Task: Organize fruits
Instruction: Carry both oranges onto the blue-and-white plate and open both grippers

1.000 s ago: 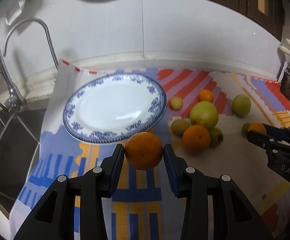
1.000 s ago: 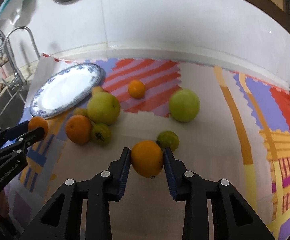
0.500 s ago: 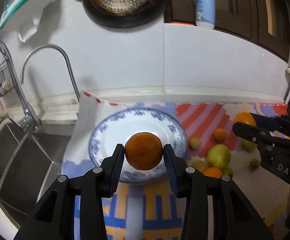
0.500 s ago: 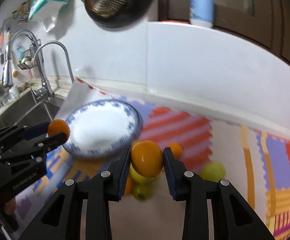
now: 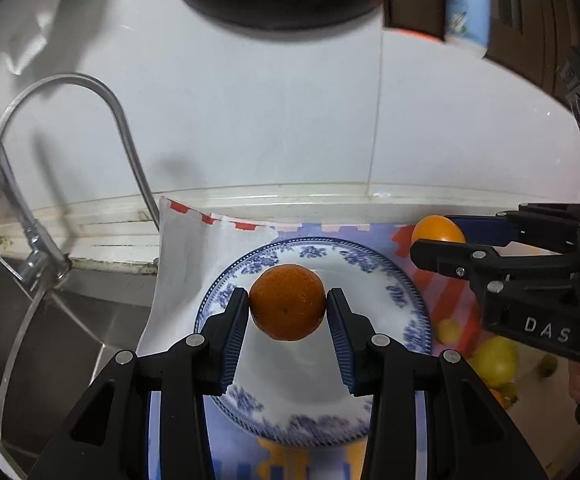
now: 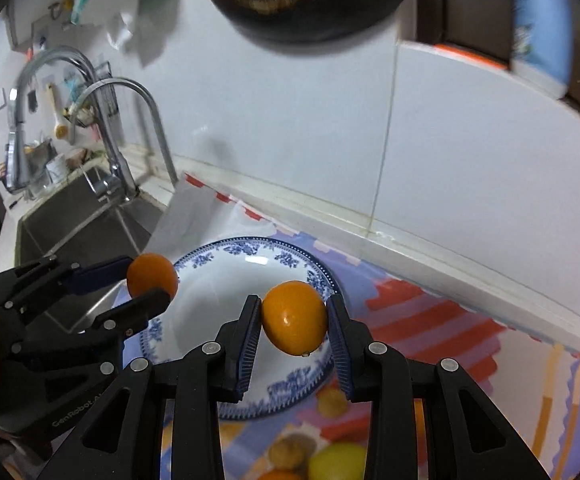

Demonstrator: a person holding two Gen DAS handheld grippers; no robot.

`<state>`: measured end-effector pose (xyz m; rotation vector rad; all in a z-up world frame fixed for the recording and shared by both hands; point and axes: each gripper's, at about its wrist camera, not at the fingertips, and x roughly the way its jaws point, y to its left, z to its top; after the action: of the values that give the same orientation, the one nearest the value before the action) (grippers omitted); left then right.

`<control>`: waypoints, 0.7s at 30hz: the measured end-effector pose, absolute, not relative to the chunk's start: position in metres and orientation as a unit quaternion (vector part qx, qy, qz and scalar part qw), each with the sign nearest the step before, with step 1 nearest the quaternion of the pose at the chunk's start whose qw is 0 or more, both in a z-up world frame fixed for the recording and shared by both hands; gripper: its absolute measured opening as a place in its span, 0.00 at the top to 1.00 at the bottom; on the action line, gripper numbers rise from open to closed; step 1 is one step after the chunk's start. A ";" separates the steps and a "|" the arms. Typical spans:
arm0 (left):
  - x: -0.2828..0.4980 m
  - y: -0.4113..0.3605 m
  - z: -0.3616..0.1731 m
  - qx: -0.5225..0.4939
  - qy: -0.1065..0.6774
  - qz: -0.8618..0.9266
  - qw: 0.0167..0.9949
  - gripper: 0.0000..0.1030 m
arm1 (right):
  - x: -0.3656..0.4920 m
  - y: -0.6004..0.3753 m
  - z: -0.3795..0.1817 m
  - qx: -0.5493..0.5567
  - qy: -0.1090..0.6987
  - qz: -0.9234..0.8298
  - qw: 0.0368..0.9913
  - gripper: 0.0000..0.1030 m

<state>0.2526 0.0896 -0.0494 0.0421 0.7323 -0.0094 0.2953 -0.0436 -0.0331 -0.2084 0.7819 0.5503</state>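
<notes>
The left gripper pinches a round, dull-skinned dark orange between its ribbed blue pads, its black plastic jaws closed only as far as the fruit's width allows, and holds it in the air above the blue-and-white plate. The right gripper grips a smoother, glossier, slightly oval bright orange in the same way, a small nub showing on its underside, over the plate's right rim. The plate is round, shallow and glazed, with a blue floral band around a bare white centre, and lies on a soft mat printed in red, lilac, blue and yellow blocks. Loose fruit sits on the mat just beside the plate: a smooth yellow-green apple-like fruit, a small yellow fruit, and a brownish rough-skinned one. Behind, a glossy white tiled wall, a curved chrome faucet and a brushed steel sink.
</notes>
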 end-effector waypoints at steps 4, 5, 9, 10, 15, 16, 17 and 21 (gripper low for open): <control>0.279 0.098 -0.063 0.016 0.384 -0.015 0.923 0.61 | 0.321 -0.027 -0.052 -0.113 0.402 0.271 0.867 0.67; 0.282 0.098 -0.067 0.016 0.389 -0.019 0.921 0.61 | 0.325 -0.025 -0.056 -0.114 0.407 0.276 0.863 0.67; 0.299 0.103 -0.082 0.018 0.412 -0.020 0.911 0.61 | 0.339 -0.011 -0.075 -0.132 0.433 0.288 0.844 0.67; 0.303 0.104 -0.086 0.017 0.419 -0.020 0.908 0.61 | 0.343 -0.009 -0.080 -0.134 0.441 0.289 0.839 0.67; 0.316 0.106 -0.100 0.021 0.443 -0.024 0.896 0.61 | 0.355 -0.001 -0.099 -0.150 0.463 0.289 0.825 0.67; 0.317 0.106 -0.103 0.021 0.445 -0.024 0.895 0.61 | 0.357 0.000 -0.100 -0.152 0.464 0.288 0.824 0.67; 0.318 0.106 -0.105 0.021 0.448 -0.025 0.893 0.61 | 0.358 0.001 -0.102 -0.153 0.468 0.290 0.821 0.67; 0.320 0.107 -0.110 0.019 0.455 -0.031 0.890 0.61 | 0.362 0.003 -0.106 -0.155 0.472 0.293 0.817 0.67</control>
<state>0.3203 0.1065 -0.1101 0.0402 0.9450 -0.0651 0.3621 0.0029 -0.1063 -0.3305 1.0055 0.6235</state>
